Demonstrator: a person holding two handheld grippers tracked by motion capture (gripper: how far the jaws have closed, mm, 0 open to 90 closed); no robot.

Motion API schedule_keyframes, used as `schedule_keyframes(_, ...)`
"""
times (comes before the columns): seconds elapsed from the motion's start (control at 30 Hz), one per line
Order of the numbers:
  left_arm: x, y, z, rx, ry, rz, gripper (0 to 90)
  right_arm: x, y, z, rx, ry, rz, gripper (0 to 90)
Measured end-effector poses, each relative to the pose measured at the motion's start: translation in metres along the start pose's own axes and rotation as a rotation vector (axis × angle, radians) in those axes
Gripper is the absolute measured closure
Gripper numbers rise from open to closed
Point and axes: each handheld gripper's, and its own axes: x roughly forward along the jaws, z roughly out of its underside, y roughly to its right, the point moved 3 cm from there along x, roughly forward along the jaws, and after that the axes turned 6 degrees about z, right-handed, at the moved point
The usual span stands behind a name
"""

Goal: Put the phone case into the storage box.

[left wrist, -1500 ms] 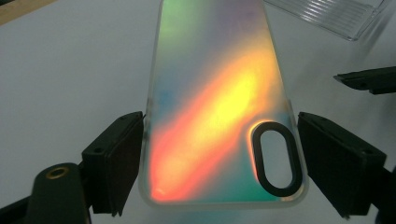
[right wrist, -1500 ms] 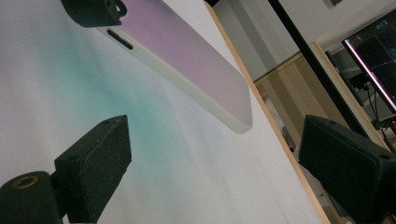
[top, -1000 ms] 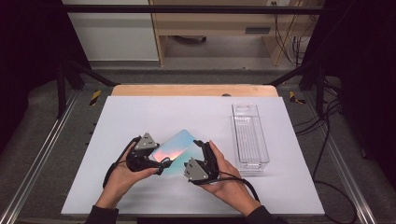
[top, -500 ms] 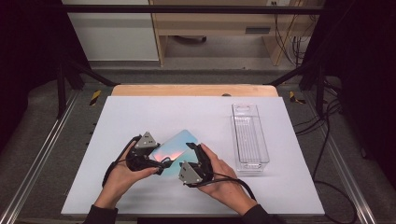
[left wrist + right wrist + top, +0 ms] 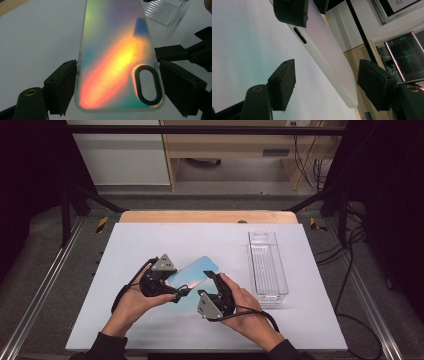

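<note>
While left tongs (image 5: 117, 82) pinch the phone case (image 5: 117, 62), right tongs (image 5: 325, 85), closing, gape around its half-hidden edge.

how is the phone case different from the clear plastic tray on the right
The phone case is iridescent, shimmering orange, yellow and teal, while the clear plastic tray is colourless. The phone case is thin and flat with an oval camera cutout; the clear plastic tray is a deeper, long box with ribbed walls. The phone case is held tilted between the jaws of the left gripper; the clear plastic tray rests untouched on the white table. Both are see-through plastic.
</note>
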Motion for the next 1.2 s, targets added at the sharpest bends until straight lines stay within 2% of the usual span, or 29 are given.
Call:
schedule_keyframes(0.03,0.0,0.001,-0.002,-0.002,-0.003,0.002,16.9,0.0,0.001,0.0,-0.021,0.007,0.001,32.5)
schedule_keyframes(0.1,0.0,0.003,-0.005,0.001,-0.008,0.005,16.9,-0.002,0.0,-0.002,-0.022,0.008,0.007,34.9)
schedule_keyframes(0.13,-0.001,0.003,-0.006,0.002,-0.01,0.006,16.9,-0.003,0.001,-0.002,-0.045,0.019,0.011,36.3)
schedule_keyframes(0.2,-0.002,0.004,-0.009,0.002,-0.01,0.007,16.9,-0.003,-0.001,-0.003,-0.047,0.014,0.016,39.2)
schedule_keyframes(0.3,-0.002,0.005,-0.011,0.004,-0.017,0.017,16.9,-0.002,-0.002,-0.004,-0.08,0.023,0.02,43.0)
schedule_keyframes(0.5,-0.001,0.003,-0.011,-0.005,-0.029,0.033,16.8,0.0,-0.007,-0.007,-0.128,0.032,0.029,50.6)
schedule_keyframes(0.53,0.0,0.003,-0.01,-0.007,-0.032,0.035,16.8,0.001,-0.007,-0.007,-0.153,0.039,0.03,51.7)
schedule_keyframes(0.6,0.0,0.002,-0.009,-0.012,-0.034,0.038,16.8,0.001,-0.01,-0.008,-0.16,0.039,0.033,54.4)
schedule_keyframes(0.63,0.0,0.001,-0.008,-0.017,-0.03,0.043,16.9,0.002,-0.009,-0.008,-0.183,0.047,0.034,55.2)
schedule_keyframes(0.73,0.0,0.0,-0.006,-0.029,-0.031,0.053,16.8,0.002,-0.014,-0.009,-0.176,0.052,0.03,57.6)
schedule_keyframes(0.77,0.0,0.0,-0.006,-0.036,-0.031,0.052,16.8,0.002,-0.013,-0.009,-0.197,0.056,0.03,58.0)
schedule_keyframes(0.8,0.0,-0.001,-0.006,-0.038,-0.033,0.052,16.8,0.002,-0.016,-0.009,-0.191,0.055,0.031,58.7)
schedule_keyframes(0.97,0.001,-0.002,-0.005,-0.047,-0.035,0.055,16.8,0.002,-0.018,-0.01,-0.22,0.067,0.032,60.9)
schedule_keyframes(1.2,0.002,-0.001,-0.006,-0.048,-0.029,0.067,16.8,0.001,-0.019,-0.01,-0.23,0.074,0.034,71.4)
